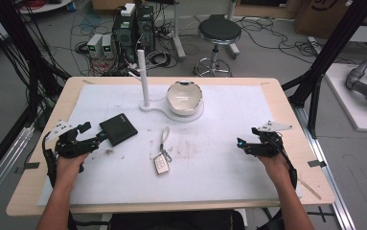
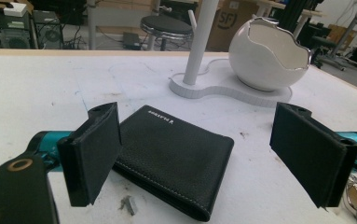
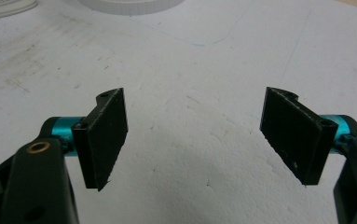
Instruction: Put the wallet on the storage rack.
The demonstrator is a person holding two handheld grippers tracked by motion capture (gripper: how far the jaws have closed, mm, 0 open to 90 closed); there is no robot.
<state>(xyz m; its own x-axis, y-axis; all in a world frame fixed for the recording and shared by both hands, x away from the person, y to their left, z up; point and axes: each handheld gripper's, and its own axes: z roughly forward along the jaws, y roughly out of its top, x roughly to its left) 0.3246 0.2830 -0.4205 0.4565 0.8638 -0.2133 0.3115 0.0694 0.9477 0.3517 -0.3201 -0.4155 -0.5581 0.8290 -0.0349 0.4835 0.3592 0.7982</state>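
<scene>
Left gripper, mine, jaws wide and straddling black wallet on worktop: approach step; next, I judge, closing squarely on its edge.

The left hand-held gripper stands wide open at the bottom of the frame, a black wallet lying flat between its jaws at centre.

From above your side, the high view looks forward and down over the whole table. Your left gripper view sits low, close to the wallet, facing the bowl, both shared overhead. Your right gripper view hovers close over bare tabletop.
</scene>
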